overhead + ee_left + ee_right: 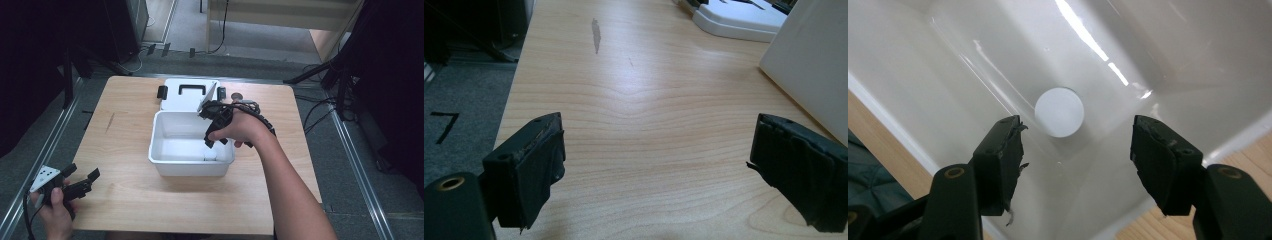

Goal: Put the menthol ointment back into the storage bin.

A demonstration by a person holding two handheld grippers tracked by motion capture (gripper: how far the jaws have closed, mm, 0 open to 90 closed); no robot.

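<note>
An open white plastic box [165,159] stands in the middle of the wooden table [125,125]. Its lid [180,102], with a black handle, lies flat behind it. A small white round piece [1059,112] rests on the box floor near the front right corner, also visible from above [210,156]. My right gripper [216,142] hangs over that corner, tilted down into the box, open [1078,150], with the round piece just beyond its jaws and untouched. My left gripper [82,172] is held at the table's near left corner, open [656,150] above bare wood.
In the left gripper view the box wall [809,65] stands to the right and the lid [739,22] lies farther off. A dark streak [596,34] marks the wood. Metal rails [47,145] and dark stands flank the table; cables [320,107] lie on the floor at right.
</note>
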